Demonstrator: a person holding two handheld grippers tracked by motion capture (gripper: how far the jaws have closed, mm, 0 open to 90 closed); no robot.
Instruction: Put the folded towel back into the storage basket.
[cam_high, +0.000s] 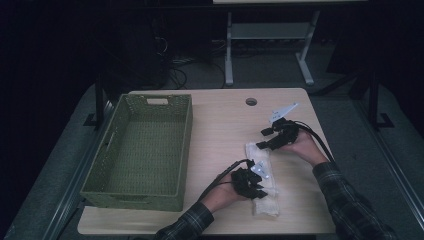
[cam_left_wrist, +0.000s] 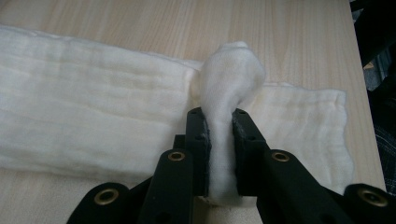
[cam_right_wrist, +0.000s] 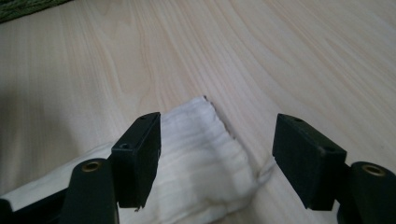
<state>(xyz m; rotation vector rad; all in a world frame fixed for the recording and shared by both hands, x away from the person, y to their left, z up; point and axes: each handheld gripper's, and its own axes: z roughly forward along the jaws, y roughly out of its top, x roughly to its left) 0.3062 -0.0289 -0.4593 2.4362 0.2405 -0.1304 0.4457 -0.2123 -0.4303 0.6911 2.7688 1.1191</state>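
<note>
The long white folded cloth lies on the pale wooden desk, right of the green woven basket. The left gripper pinches a raised fold mid-cloth — likely anchoring it — while the right gripper, jaws wide apart and holding nothing, straddles the far end.

High view: the left gripper covers the middle of the white cloth; pinch point hidden there. Sleeves cut off at 6 o'clock. Left gripper view: cloth runs off the 9 o'clock edge. Right gripper view: cloth cut at 6 o'clock; green basket, probably, clipped at 11 o'clock.
</note>
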